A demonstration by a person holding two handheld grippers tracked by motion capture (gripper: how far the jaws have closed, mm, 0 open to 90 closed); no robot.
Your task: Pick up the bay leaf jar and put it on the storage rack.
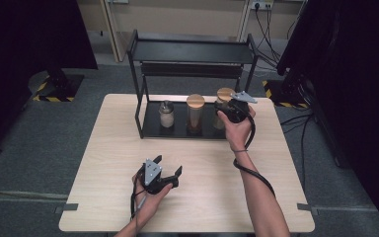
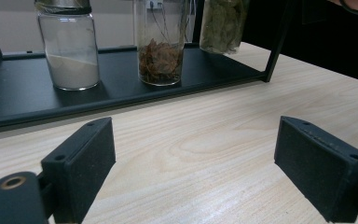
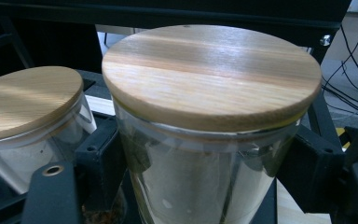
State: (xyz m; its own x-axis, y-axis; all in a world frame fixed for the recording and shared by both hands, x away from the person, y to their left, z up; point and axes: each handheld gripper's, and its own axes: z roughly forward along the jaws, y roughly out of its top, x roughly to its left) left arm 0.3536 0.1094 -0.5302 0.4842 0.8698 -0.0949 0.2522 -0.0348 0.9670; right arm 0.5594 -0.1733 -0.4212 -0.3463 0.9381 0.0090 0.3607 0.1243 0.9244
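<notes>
A black two-shelf rack (image 1: 150, 133) stands at the back of the table with three jars on its lower shelf. The left jar (image 1: 166, 114) (image 2: 70, 46) has a dark lid and holds white powder. In the middle, a wooden-lidded jar (image 1: 195, 112) (image 2: 161, 42) holds brown dried matter. At the right end stands a wooden-lidded jar of green leaves (image 1: 224, 96) (image 2: 223, 23) (image 3: 209, 121), and my right gripper (image 1: 229, 112) (image 3: 205, 172) is shut on its glass body just under the lid. My left gripper (image 1: 170, 165) (image 2: 196, 172) rests open near the table's front, its jaws wide apart with nothing between them.
The rack's upper shelf (image 1: 192, 52) hangs over the jars. Light wooden table (image 1: 113, 148) with bare room in front of the rack. Dark stands flank the table on both sides, and cables (image 1: 266, 29) trail on the floor at the back right.
</notes>
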